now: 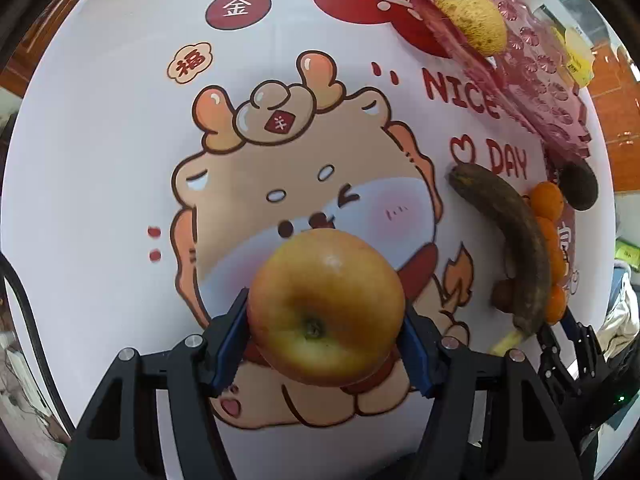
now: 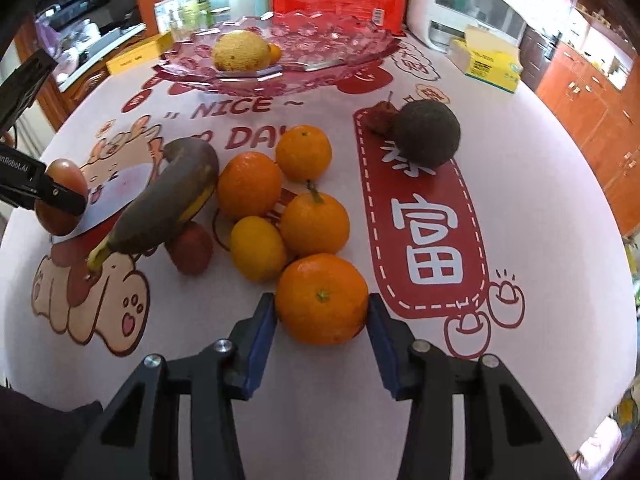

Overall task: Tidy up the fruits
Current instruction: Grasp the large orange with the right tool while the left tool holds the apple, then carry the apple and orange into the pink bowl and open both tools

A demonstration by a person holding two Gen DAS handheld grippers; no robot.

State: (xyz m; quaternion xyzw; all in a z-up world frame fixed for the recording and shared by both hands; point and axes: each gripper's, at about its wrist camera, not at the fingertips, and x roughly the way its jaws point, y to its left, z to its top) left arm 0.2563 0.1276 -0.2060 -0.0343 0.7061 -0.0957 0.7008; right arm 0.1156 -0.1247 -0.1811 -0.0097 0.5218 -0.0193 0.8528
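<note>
The left wrist view is looking almost straight down on the apple (image 1: 325,309), which the left gripper (image 1: 326,338) is clamping between its blue pads (image 1: 229,340) at about half its spread. The apple is hanging clear of the printed tablecloth (image 1: 120,140), stem hollow facing the camera, probably so it can be carried far right to the pink glass fruit plate (image 1: 532,76). Its skin is yellow-gold flushing to red at the sides, with a bright glare spot near the top.

The right wrist view is showing the right gripper (image 2: 322,322) straddling the nearest orange (image 2: 322,299), which is sitting on the cloth. The right pad is touching its side, but the left pad (image 2: 262,344) is looking just apart from it, so I cannot tell whether the squeeze is made; the jaws are narrower than halfway. The orange is smooth and evenly coloured, with a small green star at its stem.

Just beyond it, four more oranges (image 2: 314,224) are clustering together. To their left a badly browned banana (image 2: 168,200) is lying propped across a small reddish fruit (image 2: 190,250). A dark round fruit (image 2: 426,134) is sitting far right beside a shrivelled brown one (image 2: 380,116). On the plate a speckled yellow fruit (image 2: 240,52) is already resting, which suggests the plate is where everything is going.
</note>
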